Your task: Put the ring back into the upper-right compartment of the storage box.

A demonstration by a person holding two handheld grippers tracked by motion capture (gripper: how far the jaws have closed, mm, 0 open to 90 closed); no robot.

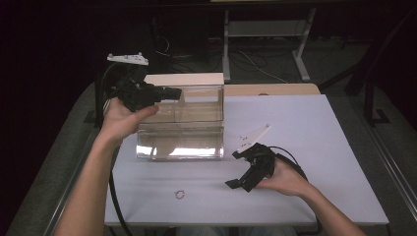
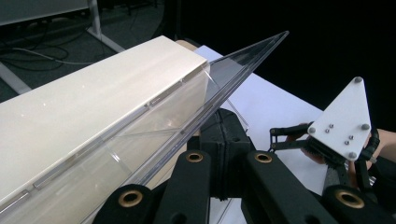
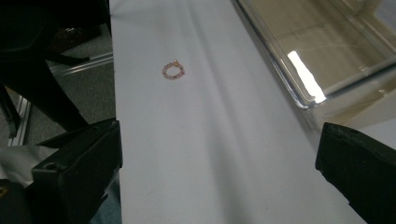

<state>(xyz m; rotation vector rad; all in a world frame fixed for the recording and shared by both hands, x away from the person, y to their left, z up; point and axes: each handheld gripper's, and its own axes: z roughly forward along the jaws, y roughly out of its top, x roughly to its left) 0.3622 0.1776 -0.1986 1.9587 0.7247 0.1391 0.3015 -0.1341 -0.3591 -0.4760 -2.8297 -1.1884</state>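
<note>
A clear plastic box [image 1: 179, 130] with a white lid [image 1: 184, 78] standing open at its back sits on the white table top. My left gripper [image 1: 173, 92] is at the box's upper left rim; in the left gripper view its jaws [image 2: 224, 135] stand together on the clear wall [image 2: 243, 60]. A small pinkish bead ring [image 1: 180, 194] lies flat near the table's front edge. My right gripper [image 1: 233, 170] hovers to the right of the ring, jaws spread wide and pointing at the ring [image 3: 173, 70], with nothing between them [image 3: 219, 172].
The white sheet [image 1: 305, 147] covers the table, with bare room to the right of the box. A wooden strip [image 1: 275, 89] shows behind it. Metal frame legs [image 1: 226, 54] and cables lie on the dark floor beyond. My right gripper's white three-cornered plate [image 2: 343, 119] appears in the left gripper view.
</note>
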